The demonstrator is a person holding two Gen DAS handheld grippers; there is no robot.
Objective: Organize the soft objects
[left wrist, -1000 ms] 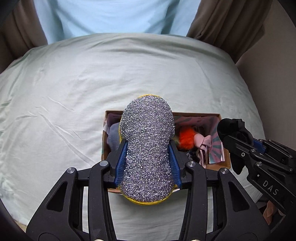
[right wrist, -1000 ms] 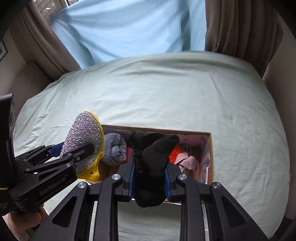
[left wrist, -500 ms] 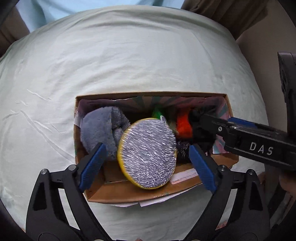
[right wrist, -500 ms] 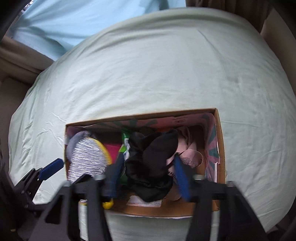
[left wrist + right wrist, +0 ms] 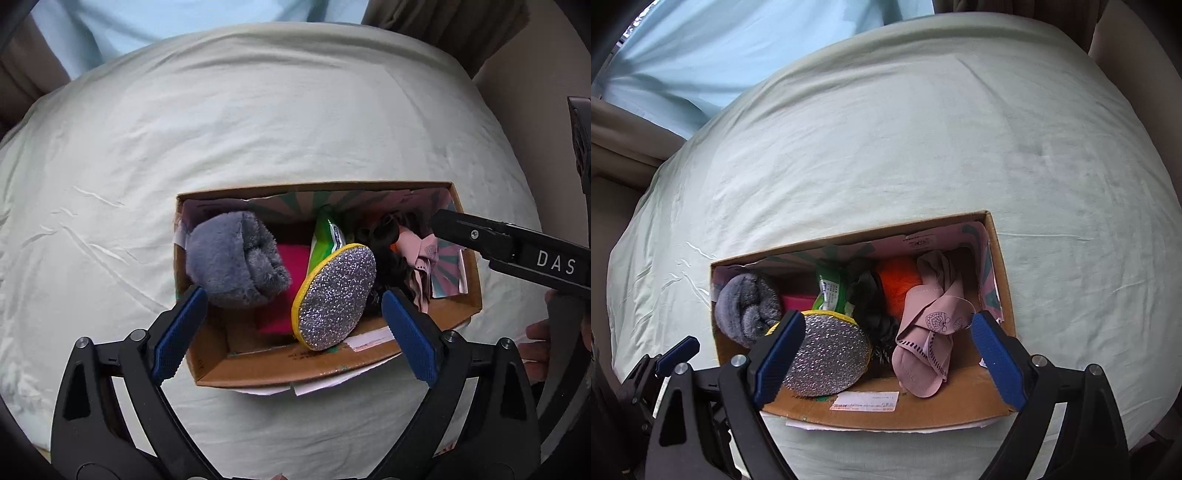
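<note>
A cardboard box (image 5: 295, 369) (image 5: 1001, 280) sits on the bed. Inside lie a silver glitter scrubber with a yellow rim (image 5: 334, 297) (image 5: 827, 356), a grey fluffy sock (image 5: 236, 262) (image 5: 746, 306), a black sock (image 5: 384, 251) (image 5: 868, 295), a green packet (image 5: 327, 240) (image 5: 831, 291), a pink cloth (image 5: 929, 332) (image 5: 417, 254), an orange fuzzy item (image 5: 897, 280) and a magenta item (image 5: 291, 258). My left gripper (image 5: 291, 332) is open and empty above the box's near side. My right gripper (image 5: 886, 358) is open and empty over the box; it also shows in the left wrist view (image 5: 517, 247).
The box rests on a pale green bedsheet (image 5: 258, 129) (image 5: 923, 147). A light blue curtain (image 5: 738, 48) and brown drapes (image 5: 443, 29) hang behind the bed. A beige wall (image 5: 546, 74) stands to the right.
Both grippers came down over the box and opened. The scrubber left my left gripper and the black sock left my right; both now lie in the box.
</note>
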